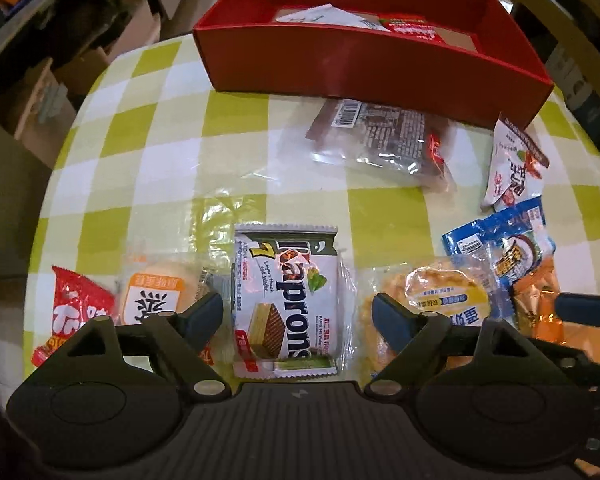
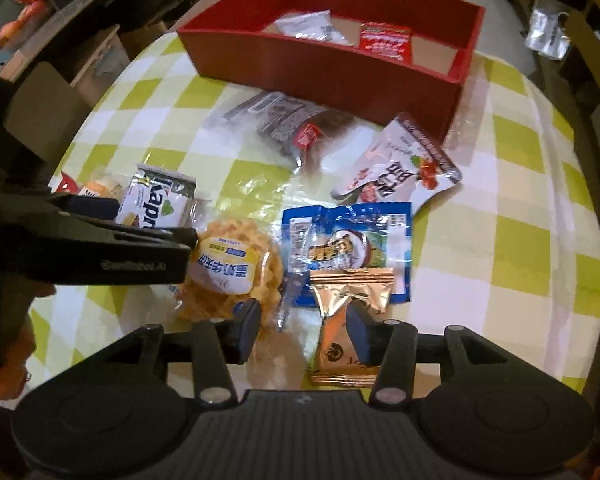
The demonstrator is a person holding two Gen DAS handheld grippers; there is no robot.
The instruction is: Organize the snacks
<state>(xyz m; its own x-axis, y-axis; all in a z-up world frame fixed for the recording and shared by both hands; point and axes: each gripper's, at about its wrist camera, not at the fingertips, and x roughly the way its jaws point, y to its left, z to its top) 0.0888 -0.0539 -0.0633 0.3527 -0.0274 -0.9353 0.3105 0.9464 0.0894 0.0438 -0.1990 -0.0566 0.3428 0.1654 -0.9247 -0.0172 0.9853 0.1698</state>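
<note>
- Left wrist view, nearest: the left gripper (image 1: 296, 316) points steeply down with its jaws spread wide. A wafer pack (image 1: 286, 298) lies flat on the table between the fingers, which stand clear of it on both sides.
- Left of the wafer pack lie an orange bun pack (image 1: 156, 294) and, at the table edge, a red pack (image 1: 74, 312).
- Right of the wafer pack lies a waffle pack (image 1: 432, 300); one finger of the right gripper shows at the right edge.
- Right wrist view, nearest: the right gripper (image 2: 304, 330) has its jaws a little apart. A gold sachet (image 2: 350, 320) lies under the right finger (image 2: 360, 332); the left finger stands away from it, so nothing is clamped.
- Just beyond, the sachet overlaps a blue pack (image 2: 348, 240).
- Mid-table: a white pouch (image 2: 400, 164) on the right and a clear bag (image 2: 284, 124) of dark pieces left of it.
- Farthest: a red box (image 2: 324, 60) on the checked cloth (image 2: 512, 200), holding a white packet (image 2: 308, 26) and a red packet (image 2: 386, 40).
</note>
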